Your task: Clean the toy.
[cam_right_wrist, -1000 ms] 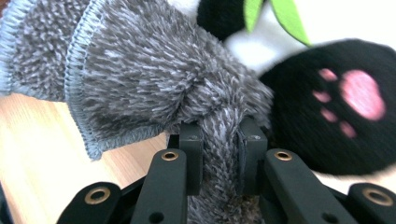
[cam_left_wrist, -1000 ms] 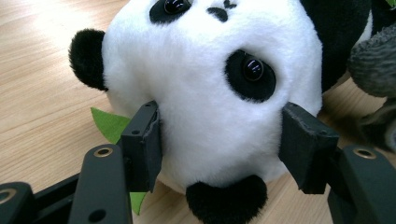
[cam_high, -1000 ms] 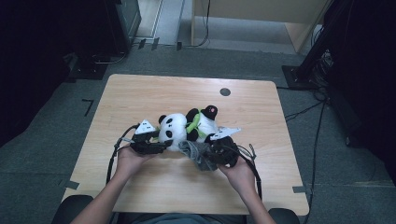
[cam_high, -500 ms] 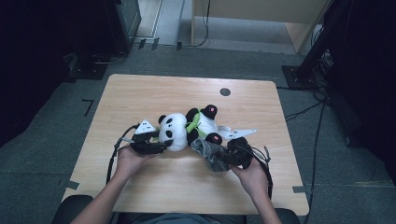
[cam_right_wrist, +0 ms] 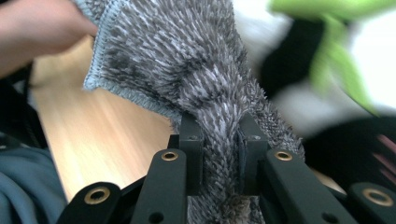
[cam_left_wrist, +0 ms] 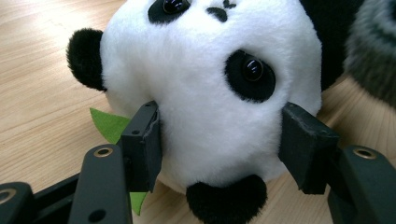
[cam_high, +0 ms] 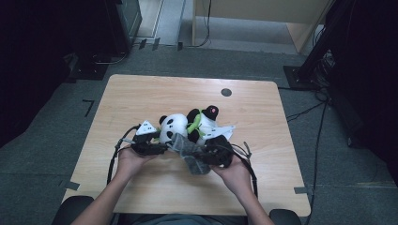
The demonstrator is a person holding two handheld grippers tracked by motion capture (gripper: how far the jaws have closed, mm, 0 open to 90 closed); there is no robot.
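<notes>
The panda [cam_left_wrist: 210,93] is white with black ears and eye patches, a green leaf [cam_left_wrist: 109,125] at its left. The cloth [cam_right_wrist: 196,79] is shaggy grey flecked white, pale blue-grey at the hem. Table [cam_high: 141,98] — light wood grain. Grippers [cam_high: 150,146] [cam_high: 206,152] — black.

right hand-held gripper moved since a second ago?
Yes. The right hand-held gripper, shut on the grey cloth, sits slightly farther right of the panda toy.

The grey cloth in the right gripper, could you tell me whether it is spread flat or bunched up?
Bunched up. The right gripper is shut on the grey cloth, gathering it into a thick fold between its jaws, with one hemmed corner fanning out above the table.
</notes>
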